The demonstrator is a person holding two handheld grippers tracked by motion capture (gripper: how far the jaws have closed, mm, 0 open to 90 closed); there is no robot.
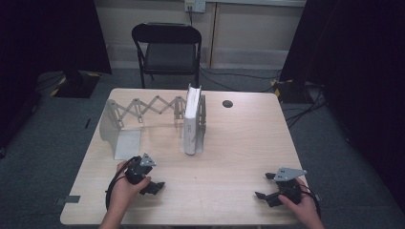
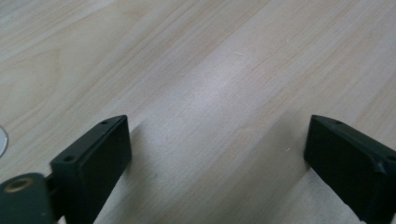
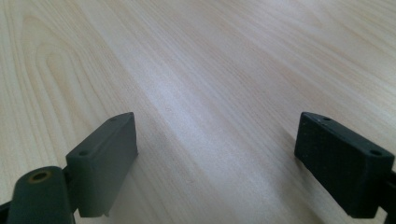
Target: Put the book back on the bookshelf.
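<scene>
One white book (image 1: 192,125) stands in the expandable rack (image 1: 143,109); left hand-held gripper (image 1: 152,187) and right hand-held gripper (image 1: 265,187) both released over the desk (image 1: 229,143).

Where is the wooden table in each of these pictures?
High view: the table sits mid-picture, bearing a white book in a metal rack.
Left gripper view: it runs beneath the left tool's open jaws.
Right gripper view: beneath the right tool's open jaws.
Shared landmark: its pale wood grain.
</scene>
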